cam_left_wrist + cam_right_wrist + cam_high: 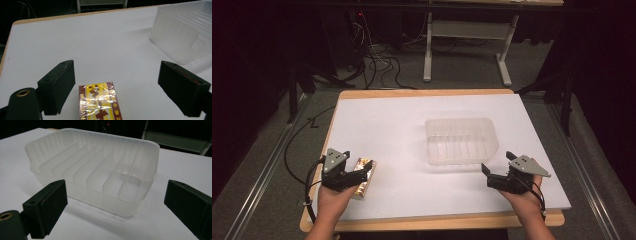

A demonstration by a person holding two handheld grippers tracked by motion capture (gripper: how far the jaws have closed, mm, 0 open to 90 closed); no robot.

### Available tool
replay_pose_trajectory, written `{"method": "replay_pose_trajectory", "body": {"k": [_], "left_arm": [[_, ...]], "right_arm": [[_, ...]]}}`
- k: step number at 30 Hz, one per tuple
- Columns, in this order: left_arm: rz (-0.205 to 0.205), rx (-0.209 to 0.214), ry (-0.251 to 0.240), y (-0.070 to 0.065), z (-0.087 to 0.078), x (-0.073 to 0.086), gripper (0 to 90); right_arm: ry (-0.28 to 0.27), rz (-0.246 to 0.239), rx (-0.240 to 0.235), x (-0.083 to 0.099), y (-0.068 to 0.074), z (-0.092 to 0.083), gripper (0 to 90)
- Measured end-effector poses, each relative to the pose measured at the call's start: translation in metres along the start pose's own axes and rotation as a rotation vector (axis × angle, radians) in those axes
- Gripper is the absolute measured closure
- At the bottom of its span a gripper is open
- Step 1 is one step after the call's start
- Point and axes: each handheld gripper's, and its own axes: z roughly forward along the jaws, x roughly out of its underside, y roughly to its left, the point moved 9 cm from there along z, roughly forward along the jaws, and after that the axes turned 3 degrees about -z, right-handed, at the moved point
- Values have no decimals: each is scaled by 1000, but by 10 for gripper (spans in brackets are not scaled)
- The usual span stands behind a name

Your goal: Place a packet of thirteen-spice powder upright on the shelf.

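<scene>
A small yellow and dark red box [364, 176] wrapped in shiny film lies flat on the white table top near the front left. My left gripper [360, 171] is open right over it, and the box [100, 103] lies between the two jaws without touching either. A clear plastic bin [461, 140] with ribbed walls stands empty right of the table's middle. My right gripper [495, 166] is open at the front right, just short of the bin's near right corner. From there the bin [95, 170] sits close ahead, beyond the spread jaws.
The white table top [387, 125] has a wooden edge. Beyond the far edge are loose cables [379, 62] on the floor and a white table frame [467, 47]. Dark stands flank both sides. The bin's corner [180, 35] lies ahead and to the right of my left gripper.
</scene>
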Motion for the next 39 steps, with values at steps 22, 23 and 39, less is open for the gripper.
{"method": "replay_pose_trajectory", "body": {"k": [22,23,39], "left_arm": [[34,20,18,-6,5,5,148],[34,20,18,-6,5,5,149],[-24,-41,90,-1,14,8,150]], "right_arm": [[3,35,-8,1,-5,-5,57],[3,35,-8,1,-5,-5,57],[-18,5,-64,5,-11,-3,194]]}}
